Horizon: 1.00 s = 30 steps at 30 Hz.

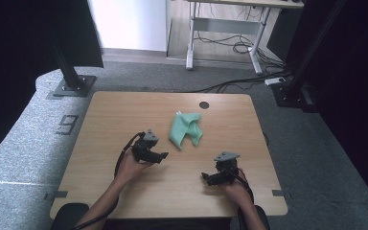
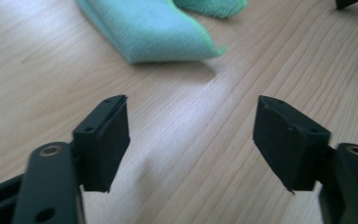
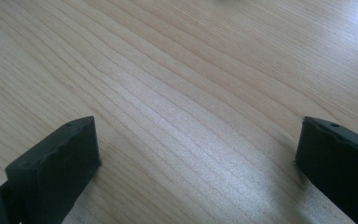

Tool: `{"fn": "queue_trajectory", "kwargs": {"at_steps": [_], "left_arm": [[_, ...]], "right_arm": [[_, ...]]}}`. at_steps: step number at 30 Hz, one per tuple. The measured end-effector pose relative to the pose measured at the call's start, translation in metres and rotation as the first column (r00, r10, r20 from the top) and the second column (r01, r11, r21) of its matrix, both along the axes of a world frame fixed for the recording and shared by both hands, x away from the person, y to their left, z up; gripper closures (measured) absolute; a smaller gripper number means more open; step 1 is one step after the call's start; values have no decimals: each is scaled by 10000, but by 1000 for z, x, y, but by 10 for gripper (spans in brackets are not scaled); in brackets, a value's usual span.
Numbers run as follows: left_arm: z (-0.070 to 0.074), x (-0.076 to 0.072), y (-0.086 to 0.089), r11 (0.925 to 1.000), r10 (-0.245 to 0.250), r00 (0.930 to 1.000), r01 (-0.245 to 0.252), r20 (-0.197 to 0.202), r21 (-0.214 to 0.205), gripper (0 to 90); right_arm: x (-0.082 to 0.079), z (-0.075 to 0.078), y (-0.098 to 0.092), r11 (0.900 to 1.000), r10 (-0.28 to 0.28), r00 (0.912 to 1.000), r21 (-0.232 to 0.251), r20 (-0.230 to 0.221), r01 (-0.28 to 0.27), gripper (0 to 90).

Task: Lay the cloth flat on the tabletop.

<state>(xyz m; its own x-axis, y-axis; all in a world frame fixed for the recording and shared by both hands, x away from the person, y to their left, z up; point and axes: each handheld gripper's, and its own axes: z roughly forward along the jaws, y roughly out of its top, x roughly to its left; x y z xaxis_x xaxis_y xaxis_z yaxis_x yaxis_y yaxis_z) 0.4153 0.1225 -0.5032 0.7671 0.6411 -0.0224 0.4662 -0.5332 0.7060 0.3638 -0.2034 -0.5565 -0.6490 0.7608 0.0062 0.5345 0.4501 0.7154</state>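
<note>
From the high view, the green cloth (image 1: 186, 128) lies crumpled on the wooden counter (image 1: 110, 120), ahead of both tools and between their lines of reach. The left tool (image 1: 162, 156) sits just short of the cloth's near corner, its tips aimed toward it; the right tool (image 1: 207, 178) is farther back and points across the counter, so the left hand is the nearer one.

In the left gripper view, the left tool (image 2: 191, 140) stands partly open with nothing between the pads; the cloth (image 2: 154, 30) lies ahead and slightly left, its folded long edge running away to the upper left.

In the right gripper view, the right tool (image 3: 196, 163) gapes wide over bare wood, holding nothing.
</note>
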Motion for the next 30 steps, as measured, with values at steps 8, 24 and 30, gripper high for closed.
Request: {"fn": "queue_trajectory", "kwargs": {"at_steps": [8, 24, 30], "left_arm": [[7, 12, -20, 9991, -416, 9991, 416, 34, -14, 397], [11, 41, -58, 9984, -567, 9983, 566, -131, -74, 461], [0, 52, -67, 9989, -452, 9979, 456, -458, 78, 505]], "right_arm": [[0, 0, 0, 10000, -9, 10000, 4, -6, 9, 0], [0, 0, 0, 10000, -3, 10000, 1, -1, 3, 0], [0, 0, 0, 10000, 6, 10000, -2, 7, -6, 0]]}}
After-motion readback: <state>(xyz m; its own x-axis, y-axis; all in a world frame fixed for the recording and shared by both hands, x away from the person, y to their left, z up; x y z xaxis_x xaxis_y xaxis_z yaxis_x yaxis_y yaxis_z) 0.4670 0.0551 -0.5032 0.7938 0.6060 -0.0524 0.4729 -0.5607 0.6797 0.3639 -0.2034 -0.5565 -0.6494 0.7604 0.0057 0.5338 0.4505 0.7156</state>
